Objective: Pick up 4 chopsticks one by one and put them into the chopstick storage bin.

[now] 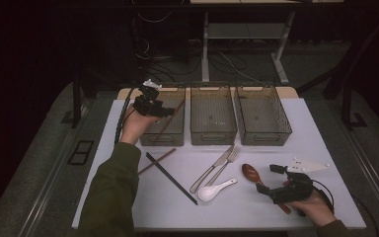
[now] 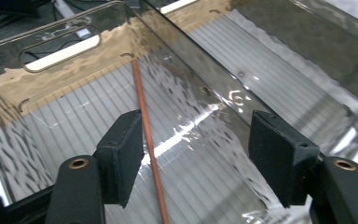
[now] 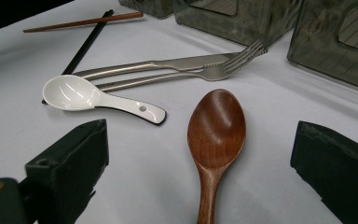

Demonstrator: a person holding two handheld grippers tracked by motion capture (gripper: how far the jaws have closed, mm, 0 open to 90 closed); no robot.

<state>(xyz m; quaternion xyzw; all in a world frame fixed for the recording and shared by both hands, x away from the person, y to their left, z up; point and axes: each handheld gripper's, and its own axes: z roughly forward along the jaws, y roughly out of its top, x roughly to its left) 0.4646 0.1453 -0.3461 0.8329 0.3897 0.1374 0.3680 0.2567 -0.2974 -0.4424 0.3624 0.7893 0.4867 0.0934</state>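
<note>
A: Where is the left gripper (image 1: pixel 154 104)?

B: Over the left bin (image 1: pixel 164 134), the leftmost of three clear bins at the far side of the white table (image 1: pixel 256 207). Its jaws stand spread, pinching nothing. A brown chopstick (image 2: pixel 145 133) lies in that bin, leaning up toward its far right corner; in the left gripper view it runs just beside the left pad, and I cannot tell whether they touch.

A: And the right gripper (image 1: pixel 278 183)?

B: Low at the near right of the table, jaws wide apart, with the wooden spoon (image 3: pixel 216 140) lying between them, handle toward the hand. The pads stand clear of it.

A: What else is out?

B: A white ceramic spoon (image 3: pixel 86 96), a knife (image 3: pixel 168 66) and fork (image 3: pixel 200 72) side by side, a black chopstick (image 1: pixel 171 178) and a second brown one (image 1: pixel 157 161), near the table's middle.
</note>
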